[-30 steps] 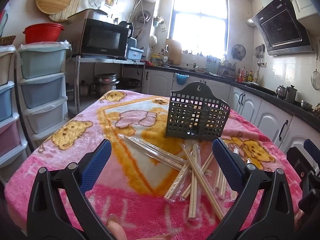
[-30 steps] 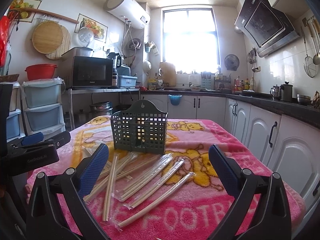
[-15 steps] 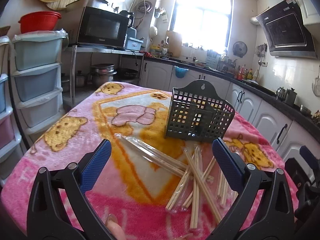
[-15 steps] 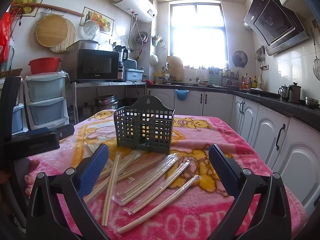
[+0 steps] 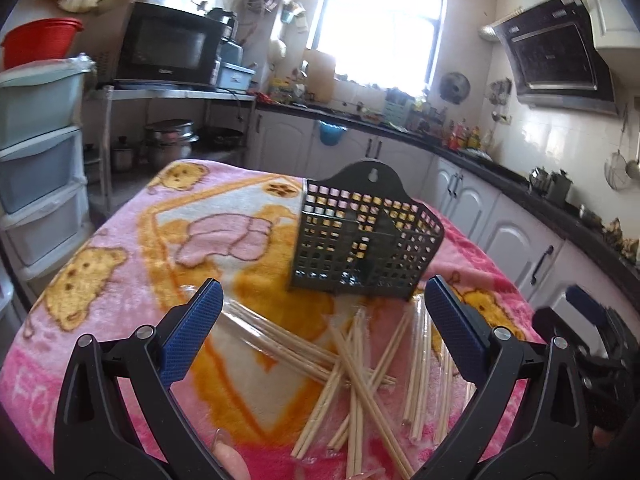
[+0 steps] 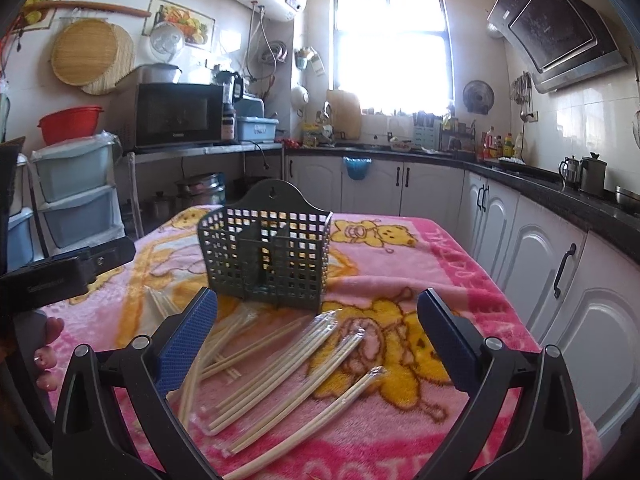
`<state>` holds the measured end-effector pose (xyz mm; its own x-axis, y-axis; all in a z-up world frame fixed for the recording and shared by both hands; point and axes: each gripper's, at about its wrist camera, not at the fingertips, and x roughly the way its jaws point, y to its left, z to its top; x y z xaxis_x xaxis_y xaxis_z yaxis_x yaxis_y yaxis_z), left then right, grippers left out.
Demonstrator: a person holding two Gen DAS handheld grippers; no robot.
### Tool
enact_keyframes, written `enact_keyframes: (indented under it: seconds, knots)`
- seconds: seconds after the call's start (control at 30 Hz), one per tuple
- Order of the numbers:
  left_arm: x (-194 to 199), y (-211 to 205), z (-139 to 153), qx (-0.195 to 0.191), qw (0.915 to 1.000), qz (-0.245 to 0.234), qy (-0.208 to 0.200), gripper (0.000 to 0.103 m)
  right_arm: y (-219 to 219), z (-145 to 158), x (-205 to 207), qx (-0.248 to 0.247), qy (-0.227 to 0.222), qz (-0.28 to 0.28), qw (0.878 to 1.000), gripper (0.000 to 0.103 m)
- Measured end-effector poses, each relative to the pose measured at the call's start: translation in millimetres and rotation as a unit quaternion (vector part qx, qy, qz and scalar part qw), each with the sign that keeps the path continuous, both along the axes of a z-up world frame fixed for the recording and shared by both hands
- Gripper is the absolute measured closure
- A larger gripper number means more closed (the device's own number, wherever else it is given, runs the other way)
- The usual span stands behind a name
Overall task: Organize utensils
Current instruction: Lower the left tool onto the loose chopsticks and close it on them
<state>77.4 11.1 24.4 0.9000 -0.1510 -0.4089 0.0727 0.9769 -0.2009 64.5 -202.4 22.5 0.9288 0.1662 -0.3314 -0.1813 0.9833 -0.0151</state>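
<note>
A dark green lattice utensil holder (image 5: 366, 236) stands upright on the pink blanket-covered table (image 5: 120, 280); it also shows in the right wrist view (image 6: 266, 254). Several pale wooden chopsticks (image 5: 356, 352), some in clear plastic sleeves, lie scattered in front of it; in the right wrist view the sleeved pairs (image 6: 288, 368) lie fanned out. My left gripper (image 5: 324, 332) is open and empty, above the chopsticks. My right gripper (image 6: 316, 340) is open and empty, above the sleeved chopsticks. Each gripper shows at the edge of the other's view.
Stacked plastic drawers (image 5: 36, 152) stand left of the table, with a microwave (image 5: 164, 46) on a shelf behind. White cabinets (image 6: 540, 264) and a dark counter run along the right wall. The table's right edge (image 6: 512, 308) drops off near the cabinets.
Both grippers have moved forward and lower toward the chopsticks and holder. Both stay open. Nothing on the table has moved.
</note>
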Motion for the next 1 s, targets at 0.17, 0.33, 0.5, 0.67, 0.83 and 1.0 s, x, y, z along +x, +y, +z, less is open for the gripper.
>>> enact_keyframes:
  seconds: [0.17,0.33,0.5,0.67,0.83,1.0]
  knots:
    - [16.8,-8.2,-1.7,0.011,0.9995,-0.02,0.021,0.01,-3.6,-3.7,23.9,-0.011,0.031,-0.01,0.999,0.006]
    - [38.1,-10.2,-9.2,-0.003,0.9973,-0.049,0.054,0.01,-9.6,-9.8,46.1,-0.01,0.064,-0.016,0.998,0.006]
    - [62.4,-12.9,-25.3,-0.014,0.9914,-0.064,0.113,0.01,-16.5,-19.9,70.0,-0.008,0.107,-0.025,0.994,0.007]
    - [80.0,-10.6,-41.5,-0.035,0.9843,-0.078,0.154,0.022,-27.0,-34.9,95.6,-0.008,0.162,-0.031,0.986,0.023]
    - [96.7,-4.5,-60.1,-0.06,0.9729,-0.084,0.207,0.038,-34.7,-54.3,121.4,0.003,0.224,-0.028,0.974,0.039]
    - [107.0,-4.2,-70.1,-0.069,0.9657,-0.094,0.232,0.047,-37.3,-72.7,145.5,0.03,0.278,-0.017,0.96,0.052]
